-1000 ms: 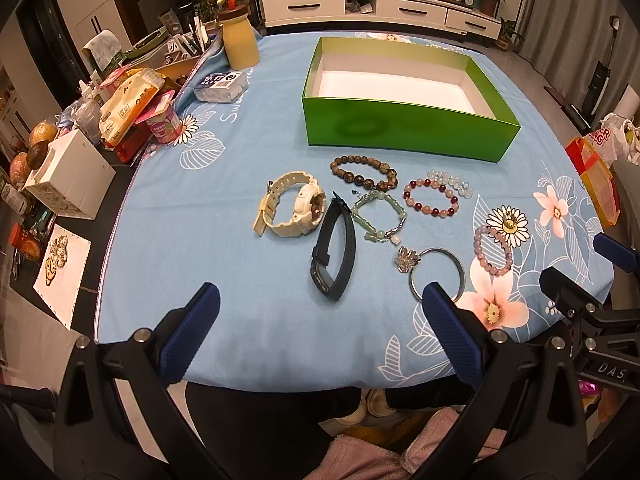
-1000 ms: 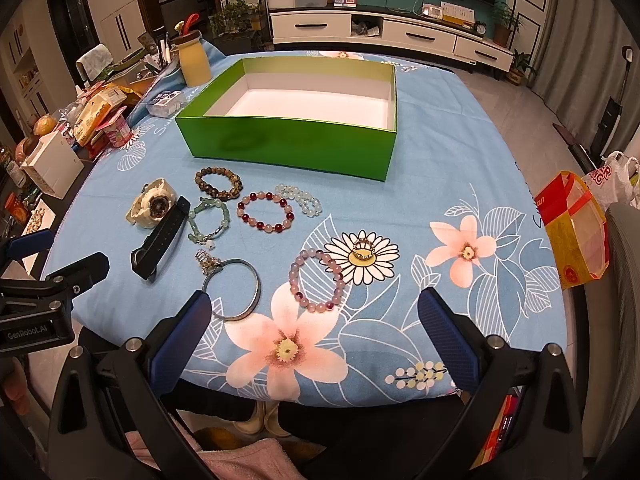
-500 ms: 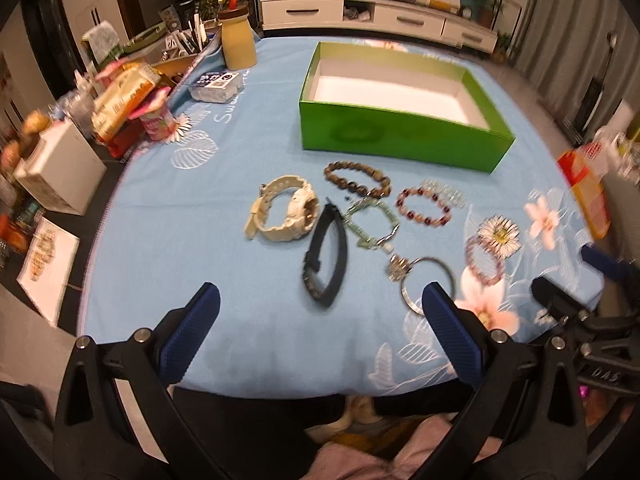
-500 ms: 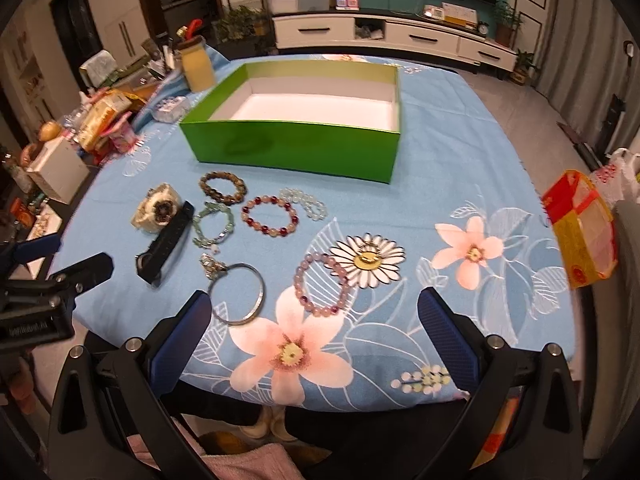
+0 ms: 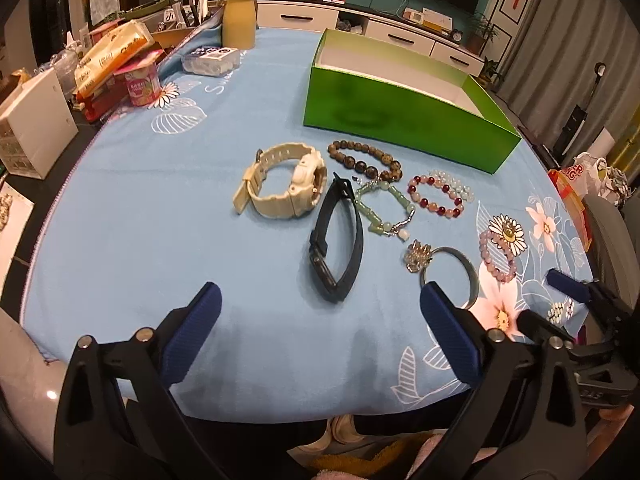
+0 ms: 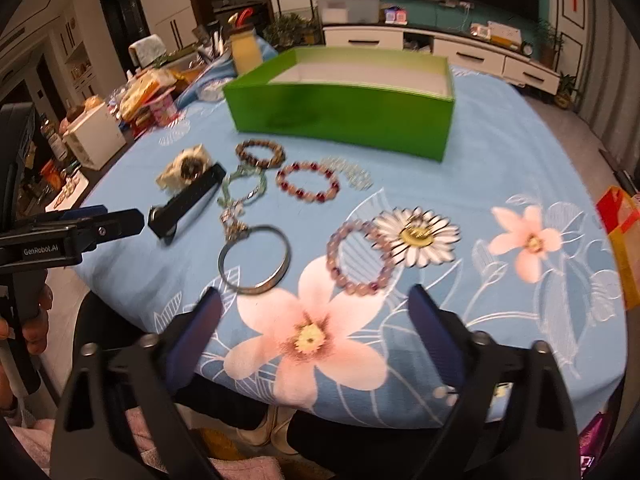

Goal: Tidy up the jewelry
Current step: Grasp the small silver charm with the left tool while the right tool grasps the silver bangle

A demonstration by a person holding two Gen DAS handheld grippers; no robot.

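since the earlier frames both tongs have come lower and closer to the near edge of the counter, so the jewelry sits larger in each view; the jewelry itself has not shifted. the right tongs' jaws have just been closing a little, with nothing between them.

left wrist view: the left tongs (image 5: pixel 318 308) stand spread, blue pads apart, holding nothing, above the near part of the blue flowered cloth on the counter (image 5: pixel 140 240). ahead of them lies the black band (image 5: pixel 338 240), with the white watch (image 5: pixel 282 186) just beside it to the left. beyond these lie the brown bead bracelet (image 5: pixel 364 160), the green bracelet (image 5: pixel 382 208) and the red bead bracelet (image 5: pixel 436 196), close together. the metal bangle (image 5: pixel 472 268) lies partly behind the right-side pad; the purple bead bracelet (image 5: pixel 498 256) lies beside it, on a printed flower. the green box (image 5: pixel 400 116) stands open behind the jewelry, well apart from the tongs. the right tongs show at the right edge.

right wrist view: the picture is blurred. the right tongs (image 6: pixel 316 316) are spread, holding nothing, above a large printed pink flower. the metal bangle (image 6: pixel 256 258) and purple bead bracelet (image 6: pixel 360 256) lie nearest, just beyond the pads. the red bead bracelet (image 6: pixel 308 182), brown bead bracelet (image 6: pixel 260 154), black band (image 6: pixel 188 204) and white watch (image 6: pixel 184 166) lie farther back. the green box (image 6: pixel 340 108) stands behind them. the left tongs (image 6: pixel 100 220) reach in from the left edge, held by a hand (image 6: pixel 34 316).
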